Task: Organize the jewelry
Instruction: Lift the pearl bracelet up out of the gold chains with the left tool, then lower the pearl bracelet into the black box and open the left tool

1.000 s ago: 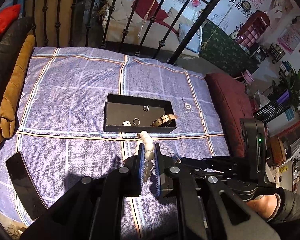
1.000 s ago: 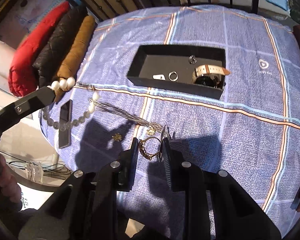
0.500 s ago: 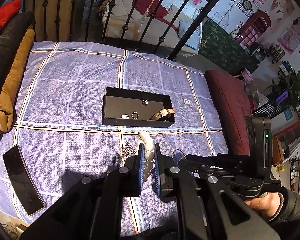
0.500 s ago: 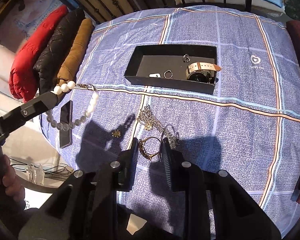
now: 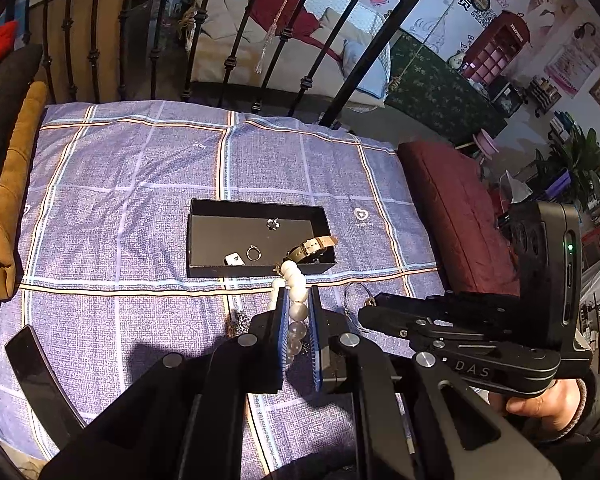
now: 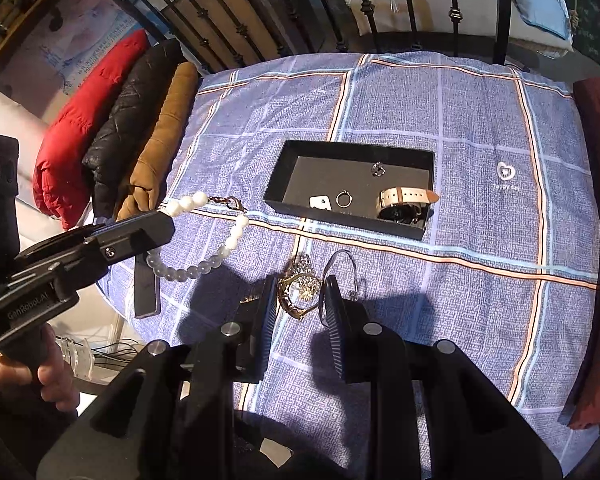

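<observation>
My left gripper [image 5: 298,300] is shut on a white pearl bracelet [image 5: 294,294], held above the cloth just short of the black tray [image 5: 204,236]; the bracelet hangs in a loop in the right wrist view [image 6: 216,254]. The tray [image 6: 292,160] holds a strapped watch [image 6: 404,202], a ring [image 6: 344,199], a small charm [image 6: 378,169] and a white tag [image 6: 320,202]. My right gripper [image 6: 302,300] is shut on a gold ring [image 6: 296,300]. A silver chain [image 6: 306,276] and a thin bangle [image 6: 340,268] lie under it.
A black phone [image 5: 40,368] lies at the table's left front edge. Brown, black and red cushions [image 6: 112,120] line the left side, a dark red cushion [image 5: 452,216] the right. A black iron railing [image 5: 236,40] stands behind the table.
The left gripper has carried the pearl bracelet forward toward the tray's front wall. The silver chain has dropped from the bracelet onto the cloth. The right gripper still holds the gold ring.
</observation>
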The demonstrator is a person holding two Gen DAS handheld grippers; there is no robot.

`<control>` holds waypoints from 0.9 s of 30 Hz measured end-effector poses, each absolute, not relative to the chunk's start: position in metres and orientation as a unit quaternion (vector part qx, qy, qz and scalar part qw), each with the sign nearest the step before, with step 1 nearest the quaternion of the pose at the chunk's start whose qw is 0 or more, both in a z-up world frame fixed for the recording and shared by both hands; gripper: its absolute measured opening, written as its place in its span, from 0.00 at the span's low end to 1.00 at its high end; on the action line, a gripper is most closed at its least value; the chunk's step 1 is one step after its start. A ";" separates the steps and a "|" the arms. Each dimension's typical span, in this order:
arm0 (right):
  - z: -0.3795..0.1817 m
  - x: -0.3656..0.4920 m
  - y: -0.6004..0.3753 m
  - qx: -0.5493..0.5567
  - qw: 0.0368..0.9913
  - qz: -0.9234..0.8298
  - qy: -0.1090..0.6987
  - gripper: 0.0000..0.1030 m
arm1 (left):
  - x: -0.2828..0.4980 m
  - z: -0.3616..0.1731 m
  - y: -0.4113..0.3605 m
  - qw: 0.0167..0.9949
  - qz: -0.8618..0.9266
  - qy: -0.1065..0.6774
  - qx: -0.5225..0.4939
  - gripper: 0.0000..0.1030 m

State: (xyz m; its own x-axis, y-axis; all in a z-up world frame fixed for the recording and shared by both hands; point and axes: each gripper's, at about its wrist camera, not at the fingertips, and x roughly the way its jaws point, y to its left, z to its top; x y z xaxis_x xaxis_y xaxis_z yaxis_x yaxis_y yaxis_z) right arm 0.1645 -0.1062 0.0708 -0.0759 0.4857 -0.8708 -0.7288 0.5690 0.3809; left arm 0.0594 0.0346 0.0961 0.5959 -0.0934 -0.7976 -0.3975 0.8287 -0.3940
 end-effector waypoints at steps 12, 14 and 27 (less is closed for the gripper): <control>0.081 0.198 -0.076 -0.100 0.675 0.455 0.572 0.24 | 0.098 0.100 0.055 0.851 0.079 0.442 -0.272 0.09; 0.084 0.205 -0.070 -0.100 0.676 0.456 0.570 0.24 | 0.105 0.099 0.059 0.852 0.077 0.441 -0.272 0.09; 0.058 0.250 -0.035 -0.116 0.680 0.438 0.577 0.24 | 0.161 0.061 0.079 0.836 0.076 0.475 -0.264 0.09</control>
State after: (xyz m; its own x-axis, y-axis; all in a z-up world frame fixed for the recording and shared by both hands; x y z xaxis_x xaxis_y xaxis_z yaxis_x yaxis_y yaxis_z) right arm 0.2502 -0.0355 0.0583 -0.0493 0.4627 -0.8852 -0.7292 0.5890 0.3485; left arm 0.1611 0.0791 0.0607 0.5367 -0.1240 -0.8346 -0.3778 0.8492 -0.3691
